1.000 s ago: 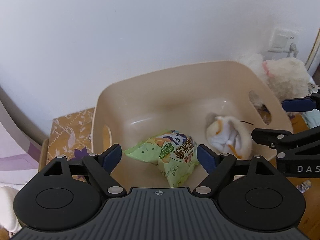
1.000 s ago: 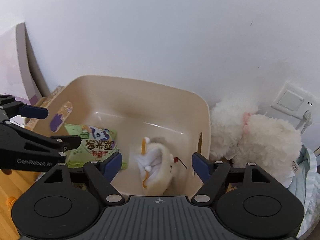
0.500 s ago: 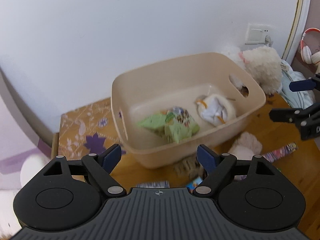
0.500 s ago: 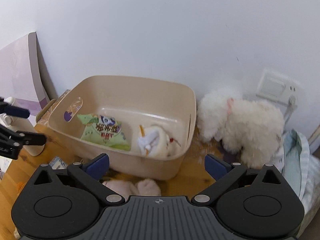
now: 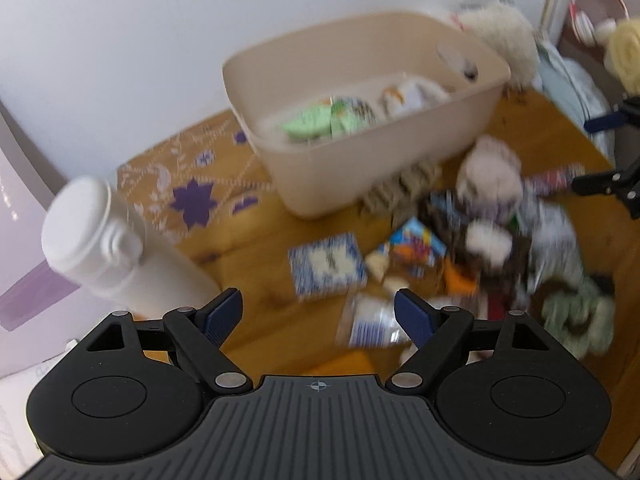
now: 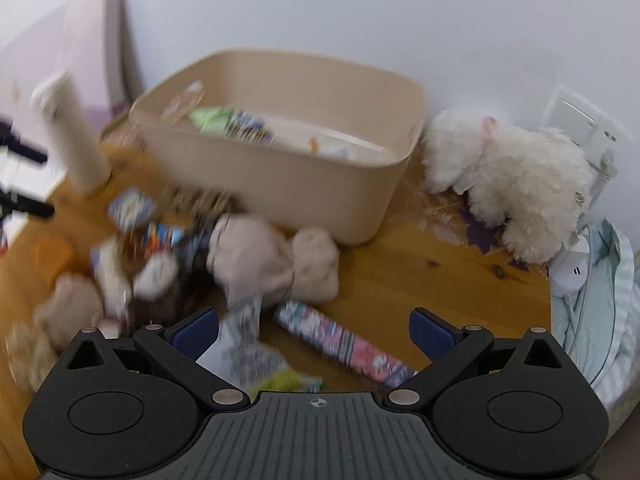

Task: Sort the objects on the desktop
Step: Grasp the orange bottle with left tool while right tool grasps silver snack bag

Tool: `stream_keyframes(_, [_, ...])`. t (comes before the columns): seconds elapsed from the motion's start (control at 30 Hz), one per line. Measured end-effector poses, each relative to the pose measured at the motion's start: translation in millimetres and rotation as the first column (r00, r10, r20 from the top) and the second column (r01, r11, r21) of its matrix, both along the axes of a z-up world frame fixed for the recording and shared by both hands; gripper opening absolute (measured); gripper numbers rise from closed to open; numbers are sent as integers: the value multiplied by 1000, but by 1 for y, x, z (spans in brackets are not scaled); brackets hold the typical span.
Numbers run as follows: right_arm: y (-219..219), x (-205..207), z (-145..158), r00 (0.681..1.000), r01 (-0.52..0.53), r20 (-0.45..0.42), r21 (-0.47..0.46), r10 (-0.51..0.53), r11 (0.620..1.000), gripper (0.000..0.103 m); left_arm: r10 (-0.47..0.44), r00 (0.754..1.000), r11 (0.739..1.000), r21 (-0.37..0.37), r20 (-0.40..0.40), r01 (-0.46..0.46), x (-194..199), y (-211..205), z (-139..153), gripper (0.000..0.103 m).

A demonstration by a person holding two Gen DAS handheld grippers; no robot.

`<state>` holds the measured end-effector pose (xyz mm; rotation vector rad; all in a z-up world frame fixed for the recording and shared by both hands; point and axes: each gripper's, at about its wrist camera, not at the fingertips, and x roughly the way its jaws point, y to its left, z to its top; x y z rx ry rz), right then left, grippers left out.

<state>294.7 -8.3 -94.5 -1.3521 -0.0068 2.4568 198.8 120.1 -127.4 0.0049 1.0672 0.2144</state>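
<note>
Both grippers have pulled back from the tan bin point(image 6: 280, 184), which a second ago filled the view. The green snack bag point(image 5: 320, 122) and a small white toy point(image 5: 412, 94) lie inside it. The left gripper point(image 5: 318, 316) and right gripper point(image 6: 314, 330) have wide, empty jaws. The pile point(image 5: 480, 232) at three o'clock of the bin waits next.

A tub point(image 6: 280, 184) stands at the back of the worktop point(image 6: 420, 276) against the wall, with a snack bag point(image 5: 320, 122) inside. A plush toy point(image 6: 516, 184) sits right of it, a bottle point(image 5: 116, 252) left. Before it lies a heap of packets point(image 5: 416, 244) and soft toys point(image 6: 272, 260).
</note>
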Motion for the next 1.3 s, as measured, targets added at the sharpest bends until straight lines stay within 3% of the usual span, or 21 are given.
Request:
stream_keyframes(0.23, [-22, 4, -17, 988, -133, 83, 57, 128, 989, 103, -132, 987, 991, 23, -96, 135, -18, -12, -23, 84])
stream_keyframes(0.43, [-34, -3, -25, 970, -217, 133, 79, 206, 973, 103, -266, 948, 958, 63, -175, 280, -28, -21, -41, 84])
stream_keyframes(0.67, [-43, -17, -36, 941, -295, 201, 87, 273, 952, 103, -341, 909, 919, 117, -238, 375, -28, -23, -61, 84])
stream_keyframes(0.93, [-43, -26, -50, 937, -289, 229, 79, 264, 954, 103, -405, 866, 888, 102, -294, 449, -17, -23, -84, 84])
stream_keyframes(1.07, [-42, -29, -57, 938, -276, 239, 70, 252, 959, 103, -417, 853, 884, 76, -315, 461, -10, -22, -96, 84])
stream_keyframes(1.3, [-41, -29, -62, 942, -259, 236, 56, 239, 964, 103, -432, 864, 889, 37, -260, 456, -1, -19, -101, 84])
